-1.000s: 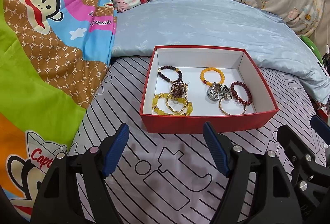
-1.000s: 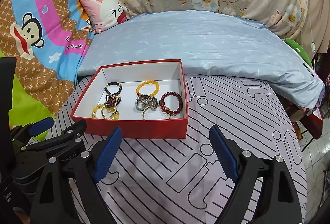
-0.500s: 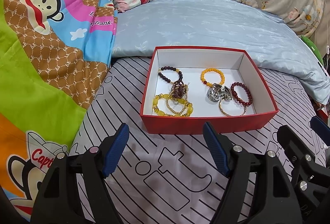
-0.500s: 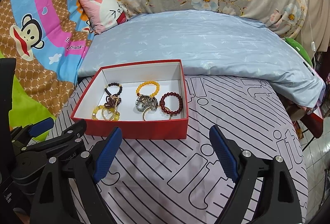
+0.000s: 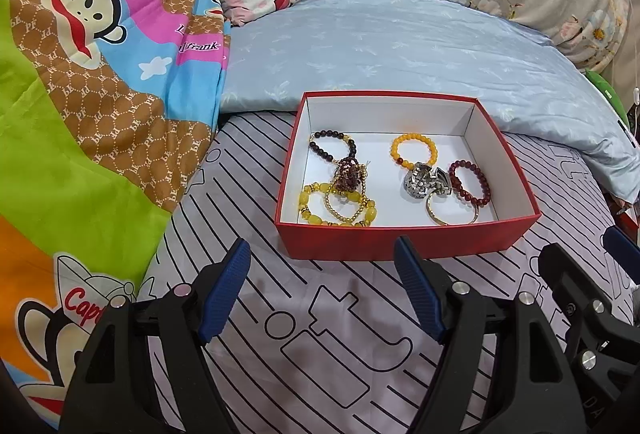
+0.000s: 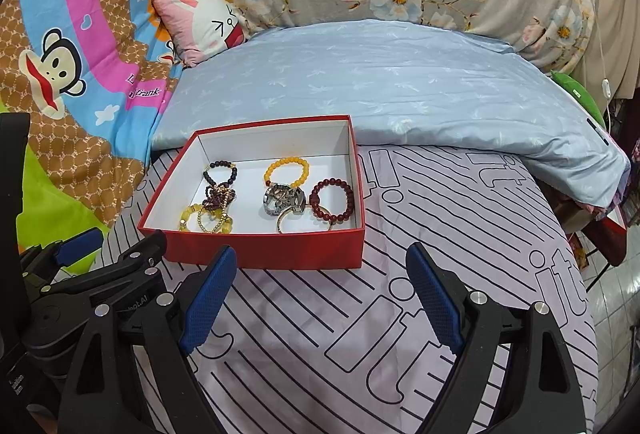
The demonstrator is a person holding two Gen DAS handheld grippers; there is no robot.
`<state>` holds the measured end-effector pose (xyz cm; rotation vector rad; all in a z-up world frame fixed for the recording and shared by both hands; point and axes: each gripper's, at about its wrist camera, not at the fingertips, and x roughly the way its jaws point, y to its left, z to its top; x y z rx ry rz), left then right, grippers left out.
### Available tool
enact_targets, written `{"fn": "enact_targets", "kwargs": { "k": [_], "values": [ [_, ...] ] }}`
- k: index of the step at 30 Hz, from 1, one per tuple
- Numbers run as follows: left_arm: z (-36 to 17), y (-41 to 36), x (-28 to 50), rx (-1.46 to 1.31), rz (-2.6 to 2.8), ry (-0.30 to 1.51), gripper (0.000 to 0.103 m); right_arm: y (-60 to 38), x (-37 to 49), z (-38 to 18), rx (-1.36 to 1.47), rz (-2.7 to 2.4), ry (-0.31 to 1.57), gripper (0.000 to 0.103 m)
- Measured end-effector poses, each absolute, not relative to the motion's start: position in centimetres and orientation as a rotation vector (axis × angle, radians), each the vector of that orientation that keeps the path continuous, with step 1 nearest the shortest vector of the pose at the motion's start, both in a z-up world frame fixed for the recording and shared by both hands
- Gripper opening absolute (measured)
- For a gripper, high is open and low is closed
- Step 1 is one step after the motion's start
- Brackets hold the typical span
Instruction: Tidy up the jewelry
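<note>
Both tongs hung wide open and empty over the striped bedsheet, the left gripper and right gripper just short of the near wall of the red box. All the jewelry already lay inside it: dark beads tangled with yellow ones by the left wall, an orange bracelet, a metal piece and red beads toward the right; only untangling seemed left
</note>
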<state>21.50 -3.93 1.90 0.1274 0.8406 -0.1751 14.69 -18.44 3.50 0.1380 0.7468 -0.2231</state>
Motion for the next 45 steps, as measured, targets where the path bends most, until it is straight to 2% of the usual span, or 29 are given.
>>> {"fn": "enact_targets", "kwargs": {
  "k": [14,24,28,45],
  "values": [
    [1.86,-4.02,21.33,0.130,-0.163,0.842,0.071,-18.46,14.65,3.48,0.138,-0.224,0.745,0.083],
    [1.87,-4.14,21.13,0.141,-0.152,0.817,0.077,-18.56,14.64,3.46,0.136,-0.224,0.746,0.083],
    [1.91,-4.10,21.07,0.138,-0.149,0.814,0.085,-18.77,14.57,3.57,0.138,-0.232,0.745,0.083],
    [1.84,-3.85,21.17,0.107,-0.159,0.816,0.088,-18.58,14.45,3.09,0.127,-0.246,0.754,0.084]
  ]
}}
